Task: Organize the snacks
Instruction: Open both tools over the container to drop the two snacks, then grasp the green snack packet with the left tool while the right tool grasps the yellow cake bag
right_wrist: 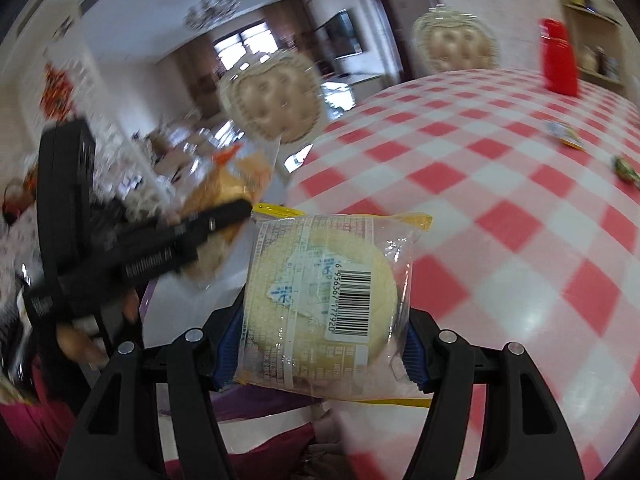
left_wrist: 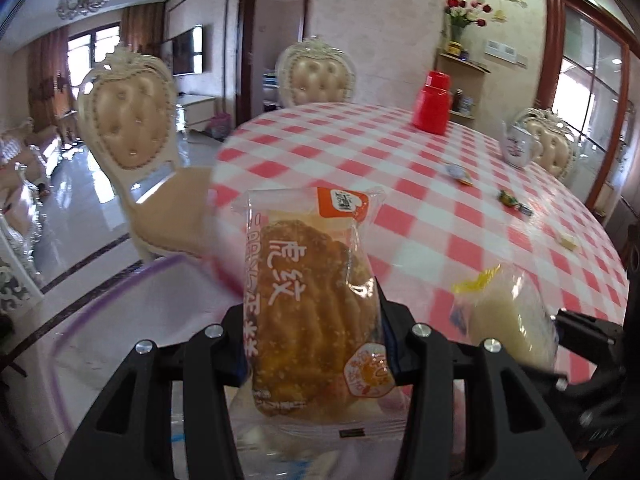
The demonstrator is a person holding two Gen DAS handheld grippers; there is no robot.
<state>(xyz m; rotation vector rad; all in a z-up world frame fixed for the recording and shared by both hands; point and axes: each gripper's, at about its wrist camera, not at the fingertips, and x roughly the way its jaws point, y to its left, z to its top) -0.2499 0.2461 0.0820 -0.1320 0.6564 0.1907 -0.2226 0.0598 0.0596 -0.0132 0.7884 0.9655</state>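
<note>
A brown striped cake in a clear and orange wrapper [left_wrist: 308, 300] stands upright between the pads of my left gripper [left_wrist: 314, 336], which is shut on it. A pale round pastry in a clear wrapper with a barcode [right_wrist: 320, 288] is pinched at its sides by my right gripper [right_wrist: 320, 340], also shut. Both are held in the air near the edge of the red-and-white checked table [left_wrist: 440, 208]. The pale pastry [left_wrist: 508, 316] shows blurred at the right of the left wrist view. The left gripper [right_wrist: 216, 220] with its cake [right_wrist: 228, 184] shows at the left of the right wrist view.
A translucent bin with a purple rim [left_wrist: 120, 292] lies below the left gripper. On the table are a red flask [left_wrist: 434, 102], a white teapot [left_wrist: 518, 146] and small wrapped snacks [left_wrist: 458, 172] [left_wrist: 514, 202] [left_wrist: 568, 242]. Padded chairs [left_wrist: 128, 128] stand around it.
</note>
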